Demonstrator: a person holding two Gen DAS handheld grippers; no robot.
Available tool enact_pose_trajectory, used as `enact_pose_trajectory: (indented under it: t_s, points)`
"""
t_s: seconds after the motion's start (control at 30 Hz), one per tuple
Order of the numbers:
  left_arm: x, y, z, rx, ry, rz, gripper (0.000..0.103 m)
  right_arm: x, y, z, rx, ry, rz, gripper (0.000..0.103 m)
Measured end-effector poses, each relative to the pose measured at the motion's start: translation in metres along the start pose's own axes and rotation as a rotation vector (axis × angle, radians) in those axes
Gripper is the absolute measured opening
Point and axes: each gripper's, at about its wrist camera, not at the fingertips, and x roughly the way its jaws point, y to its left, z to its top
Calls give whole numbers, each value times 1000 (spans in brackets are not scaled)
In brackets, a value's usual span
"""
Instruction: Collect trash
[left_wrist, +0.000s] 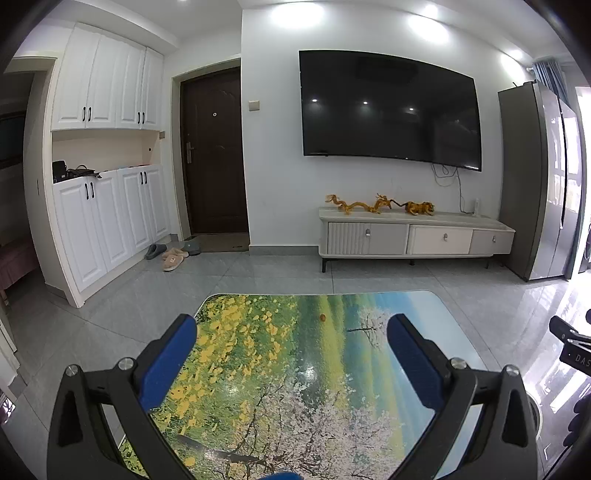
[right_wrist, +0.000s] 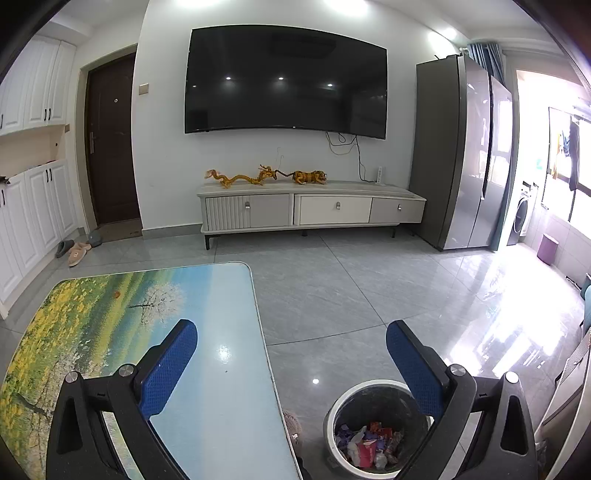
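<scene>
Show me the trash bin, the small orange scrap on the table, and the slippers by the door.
trash bin (right_wrist: 334, 408): right wrist view, on its pale rim.
orange scrap (left_wrist: 323, 317): left wrist view, on its middle.
slippers (left_wrist: 173, 260): left wrist view, on the tan slipper's top.

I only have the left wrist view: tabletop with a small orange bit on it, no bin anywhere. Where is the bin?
Observer: The trash bin stands on the floor just off the table's right edge, below the right tool.
Operator: Anything in it yet?
Observer: Yes, crumpled wrappers lie at its bottom.
Operator: Is the right tool carrying something?
Observer: No, it is open and empty.
Operator: Any other trash on the table's right part?
Observer: None visible; only that small orange bit near the far side.
</scene>
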Motion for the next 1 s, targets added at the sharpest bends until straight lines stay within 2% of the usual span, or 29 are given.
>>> enact_pose_trajectory:
  t_s: [1.0]
  points:
    - [5,-4,-4,18,18,-22,103,1,-1,-4,-2,1,-9,103]
